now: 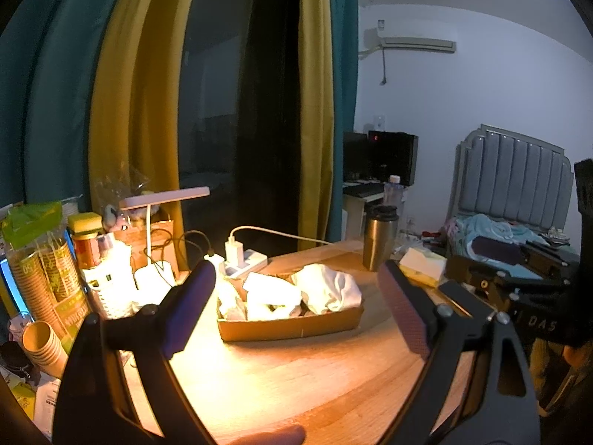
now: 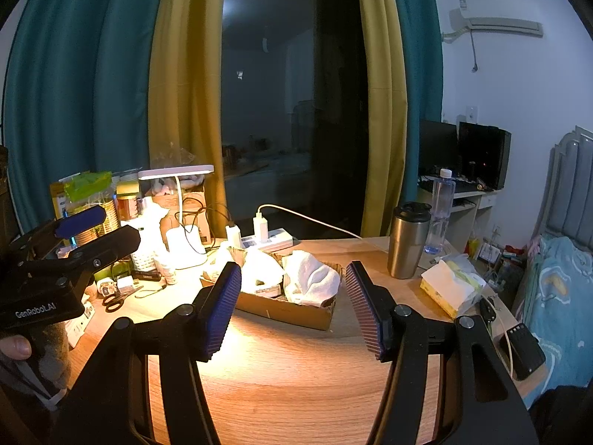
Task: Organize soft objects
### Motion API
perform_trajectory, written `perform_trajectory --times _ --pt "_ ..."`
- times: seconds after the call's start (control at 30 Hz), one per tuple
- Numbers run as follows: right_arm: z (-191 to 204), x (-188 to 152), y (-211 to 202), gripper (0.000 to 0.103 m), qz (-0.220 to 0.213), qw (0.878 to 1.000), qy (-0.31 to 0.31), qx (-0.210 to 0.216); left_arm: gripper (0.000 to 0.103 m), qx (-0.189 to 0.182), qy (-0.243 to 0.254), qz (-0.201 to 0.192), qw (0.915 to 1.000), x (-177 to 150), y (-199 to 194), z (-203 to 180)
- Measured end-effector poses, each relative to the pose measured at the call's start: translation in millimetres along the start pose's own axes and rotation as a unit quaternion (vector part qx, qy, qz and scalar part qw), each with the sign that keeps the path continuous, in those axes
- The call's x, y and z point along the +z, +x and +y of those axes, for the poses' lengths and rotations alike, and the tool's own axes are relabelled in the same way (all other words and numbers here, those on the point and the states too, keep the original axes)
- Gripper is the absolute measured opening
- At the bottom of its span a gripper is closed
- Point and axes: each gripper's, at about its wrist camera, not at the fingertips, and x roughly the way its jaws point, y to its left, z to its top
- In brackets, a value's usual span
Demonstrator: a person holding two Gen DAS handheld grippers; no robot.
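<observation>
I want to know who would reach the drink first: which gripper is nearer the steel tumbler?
Right, probably. The right gripper sits on the steel tumbler's side of the cardboard tray; the left gripper is toward the lamp side.

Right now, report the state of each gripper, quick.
Left gripper: open, holding nothing.
Right gripper: open, holding nothing.

desk lamp (image 2: 177, 172) lit | steel tumbler (image 2: 407, 239) upright | scissors (image 2: 118, 299) flat | power strip (image 2: 272, 240)
</observation>
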Motion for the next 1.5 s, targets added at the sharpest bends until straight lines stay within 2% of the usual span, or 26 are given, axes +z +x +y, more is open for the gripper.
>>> perform_trajectory --times 1.5 --pt "-2.9 -4.0 -1.8 0.062 0.002 1.0 0.004 -0.002 0.09 -0.008 0.011 -0.003 0.9999 -1.7 0.6 -3.2"
